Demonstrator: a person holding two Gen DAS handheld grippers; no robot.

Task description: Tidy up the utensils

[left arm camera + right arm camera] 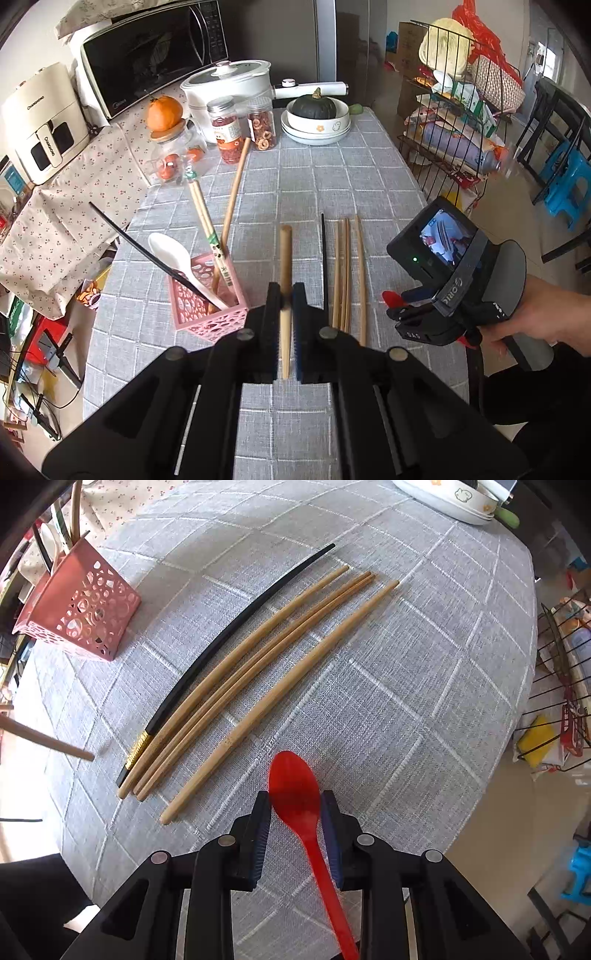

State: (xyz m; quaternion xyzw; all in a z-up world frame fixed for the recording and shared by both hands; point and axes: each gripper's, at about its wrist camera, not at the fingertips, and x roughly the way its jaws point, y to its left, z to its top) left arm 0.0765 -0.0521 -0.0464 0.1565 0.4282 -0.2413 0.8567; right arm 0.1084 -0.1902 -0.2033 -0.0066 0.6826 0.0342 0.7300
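My left gripper (285, 295) is shut on a wooden chopstick (285, 258) and holds it above the grey tablecloth, just right of the pink utensil basket (207, 306). The basket holds a white spoon (173, 258), a black chopstick and several wooden ones. My right gripper (295, 805) is shut on a red plastic spoon (295, 794), its bowl between the pads. It also shows in the left wrist view (395, 301). A black chopstick (236, 635) and several wooden chopsticks (258, 664) lie side by side on the cloth. The basket (85, 605) stands at far left.
Jars (229, 129), an orange (164, 112), a white pot (229, 85) and stacked bowls with a squash (314, 118) stand at the table's far end. A microwave (147, 51) is behind. A wire rack (458, 122) stands right of the table.
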